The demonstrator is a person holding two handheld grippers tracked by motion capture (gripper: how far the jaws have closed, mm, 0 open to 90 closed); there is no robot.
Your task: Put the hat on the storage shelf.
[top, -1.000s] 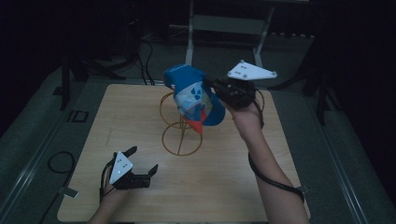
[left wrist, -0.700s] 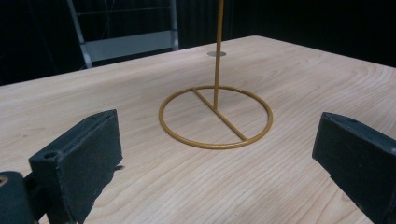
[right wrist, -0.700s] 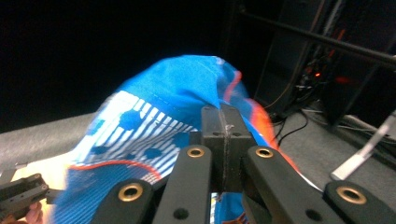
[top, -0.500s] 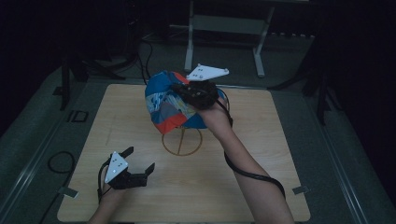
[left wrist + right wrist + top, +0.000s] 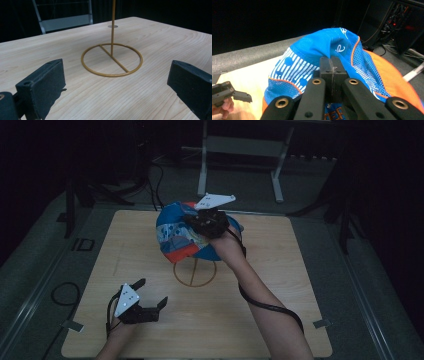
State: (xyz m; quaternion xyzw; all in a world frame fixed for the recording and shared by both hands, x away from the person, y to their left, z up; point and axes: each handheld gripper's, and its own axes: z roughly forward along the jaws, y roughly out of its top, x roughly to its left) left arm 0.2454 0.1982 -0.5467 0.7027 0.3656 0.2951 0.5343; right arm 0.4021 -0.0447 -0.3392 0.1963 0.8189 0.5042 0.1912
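The right gripper [image 5: 207, 222] is held above the middle of the wooden table [image 5: 280, 270], its jaws pressed together on a fold of a blue cap [image 5: 175, 232]. In the right gripper view the two black jaws meet with no gap, and the cap's [image 5: 324, 50] blue cloth is pinched between them. The cap has white stripes and dots, a mesh panel and orange edging, and it hangs in the air around the gripper, clear of the table top. A black cable [image 5: 270, 305] runs back from this gripper along the person's forearm.

Below the cap stands a thin brass-coloured wire stand [image 5: 195, 272], with a ring base flat on the table and an upright rod rising from it. In the high view the cap covers the top of the rod, so I cannot tell whether they touch.

The left gripper [image 5: 150, 300] sits low near the table's front left corner. Its jaws are spread wide and hold nothing. In the left gripper view they frame the stand's [image 5: 111, 60] ring, well apart from it.
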